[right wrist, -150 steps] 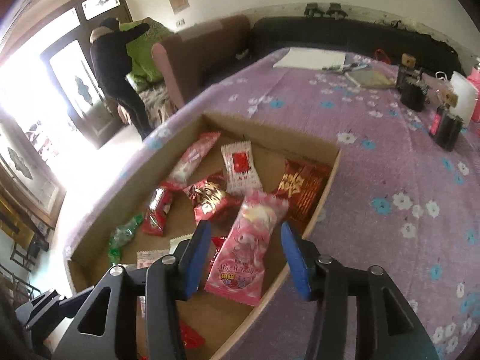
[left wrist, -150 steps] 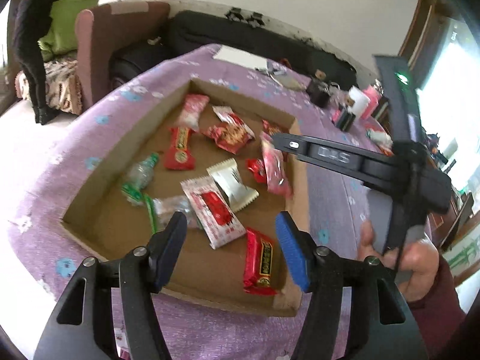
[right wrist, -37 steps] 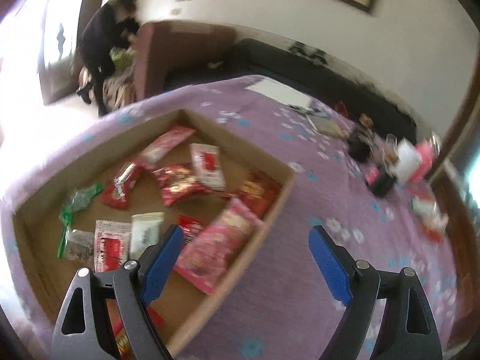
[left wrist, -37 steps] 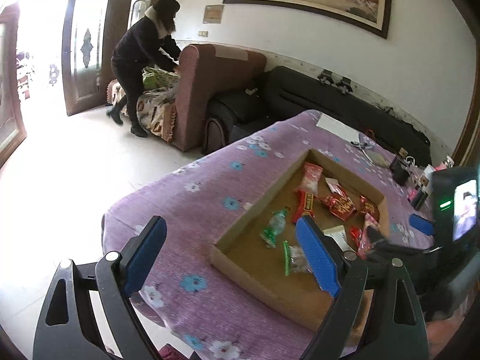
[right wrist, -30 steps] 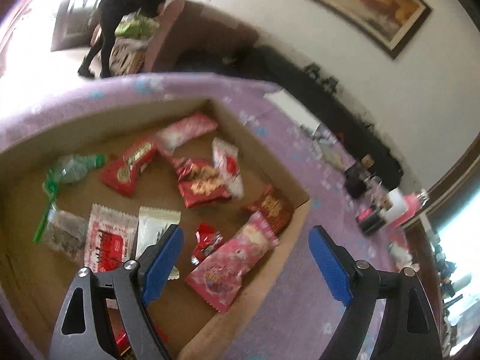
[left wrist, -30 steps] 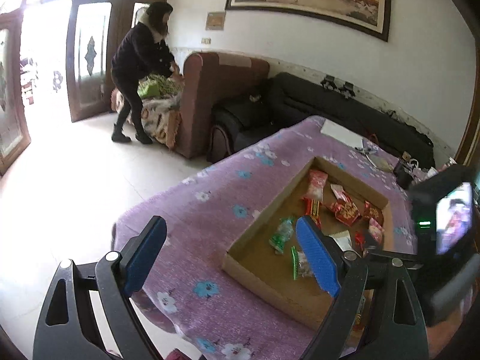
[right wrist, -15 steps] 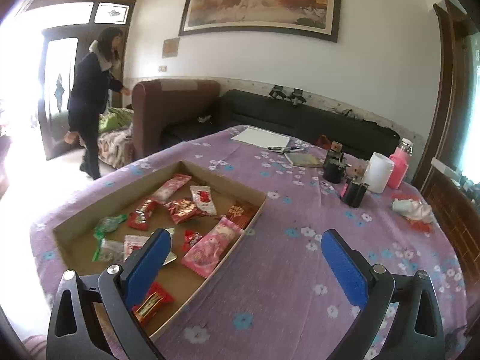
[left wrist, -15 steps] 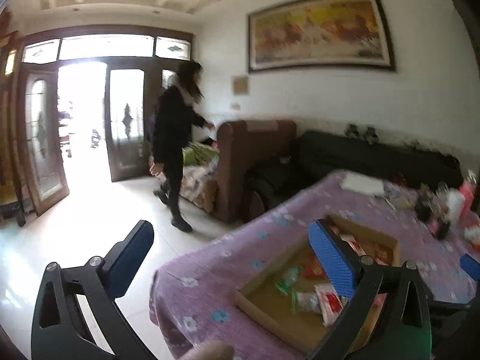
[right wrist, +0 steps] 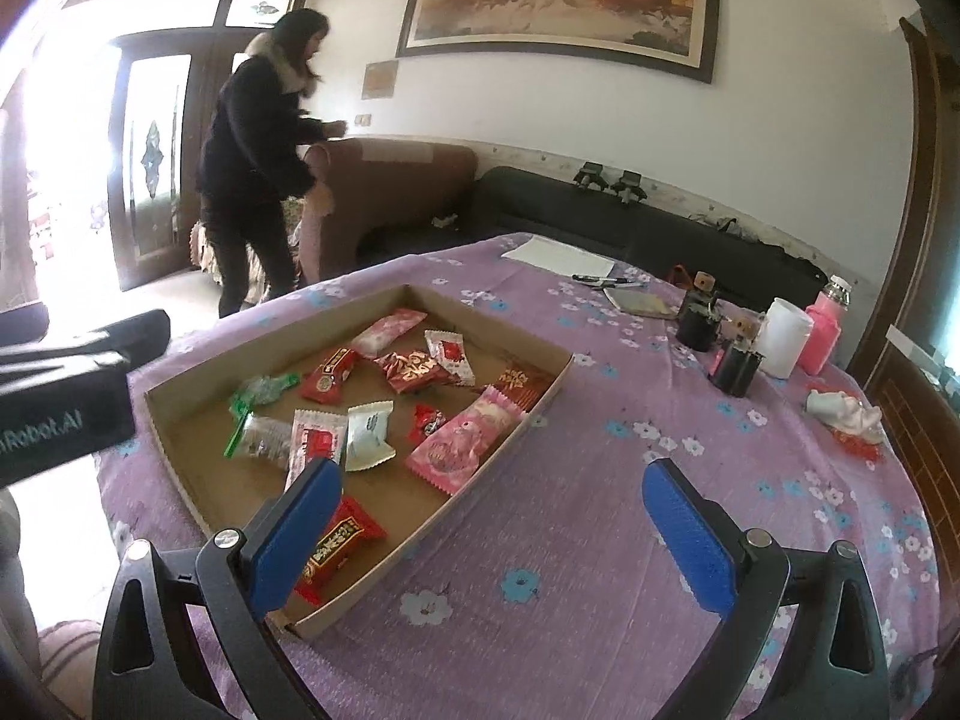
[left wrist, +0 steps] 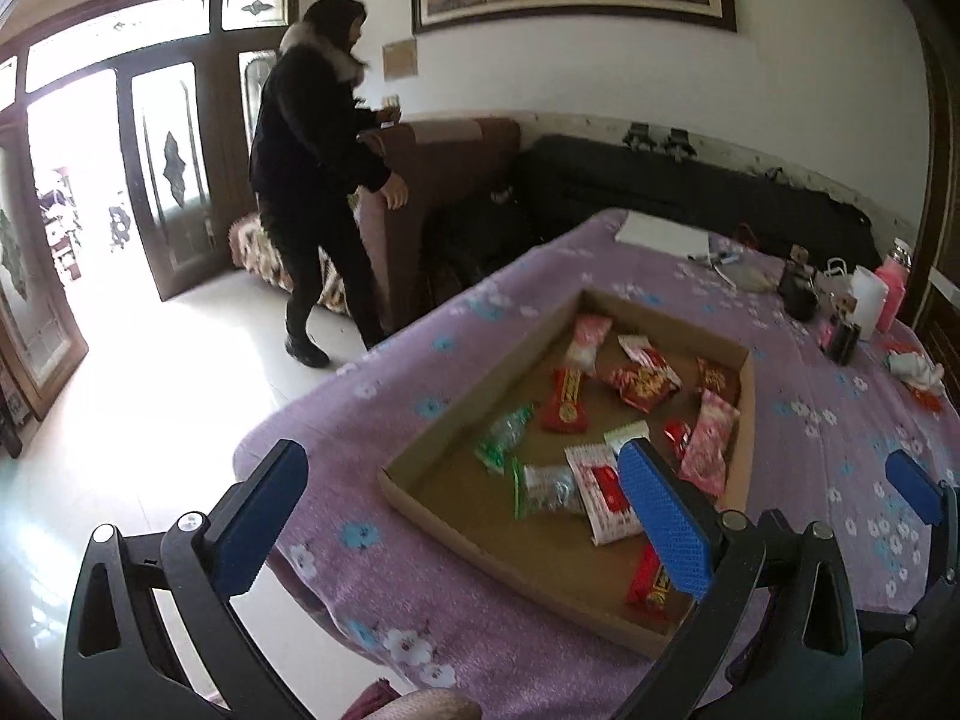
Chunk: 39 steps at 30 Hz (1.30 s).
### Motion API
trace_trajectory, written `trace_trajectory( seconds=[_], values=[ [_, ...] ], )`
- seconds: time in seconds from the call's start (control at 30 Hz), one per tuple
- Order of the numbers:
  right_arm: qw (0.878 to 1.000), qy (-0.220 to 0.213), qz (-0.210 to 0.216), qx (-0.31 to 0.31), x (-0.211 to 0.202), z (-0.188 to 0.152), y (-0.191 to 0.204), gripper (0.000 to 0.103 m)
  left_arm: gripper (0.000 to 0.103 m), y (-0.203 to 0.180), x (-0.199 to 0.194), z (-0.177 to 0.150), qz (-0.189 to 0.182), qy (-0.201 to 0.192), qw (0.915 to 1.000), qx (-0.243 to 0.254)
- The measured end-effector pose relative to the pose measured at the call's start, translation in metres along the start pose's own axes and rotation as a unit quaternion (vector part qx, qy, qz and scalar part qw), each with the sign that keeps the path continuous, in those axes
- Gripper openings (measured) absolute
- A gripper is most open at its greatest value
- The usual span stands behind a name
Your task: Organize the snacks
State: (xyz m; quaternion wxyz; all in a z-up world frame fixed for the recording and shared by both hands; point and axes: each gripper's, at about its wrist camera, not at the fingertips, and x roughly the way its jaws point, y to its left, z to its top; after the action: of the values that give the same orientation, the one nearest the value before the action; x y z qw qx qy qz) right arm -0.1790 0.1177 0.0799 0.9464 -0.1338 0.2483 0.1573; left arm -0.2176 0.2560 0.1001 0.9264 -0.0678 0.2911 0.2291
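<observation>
Both my grippers, left [left wrist: 462,522] and right [right wrist: 492,531], have just spread wide, holding nothing. Snacks [right wrist: 459,441] lie in the cardboard tray [right wrist: 180,450]; labels too blurred to read.

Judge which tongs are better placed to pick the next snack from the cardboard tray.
Right, probably. The right tongs stand open with nothing between them, one pad directly over the red snack at the cardboard tray's near corner. The left tongs, equally open, straddle the tablecloth edge beside the tray.
</observation>
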Motion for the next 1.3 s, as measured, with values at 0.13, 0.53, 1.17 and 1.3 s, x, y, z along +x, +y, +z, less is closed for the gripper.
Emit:
trace_trajectory(
  seconds=[0.13, 0.53, 1.17, 1.3],
  values=[
    [1.0, 0.003, 0.005, -0.006, -0.001, -0.001, 0.005, 0.101, 0.103, 0.001, 0.005, -0.005, -0.004, 0.017, 0.9998, -0.005],
    [0.999, 0.029, 0.008, -0.02, 0.012, -0.004, 0.017, 0.101, 0.103, 0.012, 0.023, -0.012, -0.014, 0.054, 0.9983, -0.017],
    [0.998, 0.046, 0.014, -0.047, 0.024, -0.007, 0.035, 0.101, 0.103, 0.025, 0.04, -0.018, -0.017, 0.091, 0.9951, -0.036],
    [0.997, 0.047, 0.016, -0.051, 0.025, -0.007, 0.037, 0.101, 0.103, 0.027, 0.042, -0.019, -0.018, 0.096, 0.9945, -0.038]
  ],
)
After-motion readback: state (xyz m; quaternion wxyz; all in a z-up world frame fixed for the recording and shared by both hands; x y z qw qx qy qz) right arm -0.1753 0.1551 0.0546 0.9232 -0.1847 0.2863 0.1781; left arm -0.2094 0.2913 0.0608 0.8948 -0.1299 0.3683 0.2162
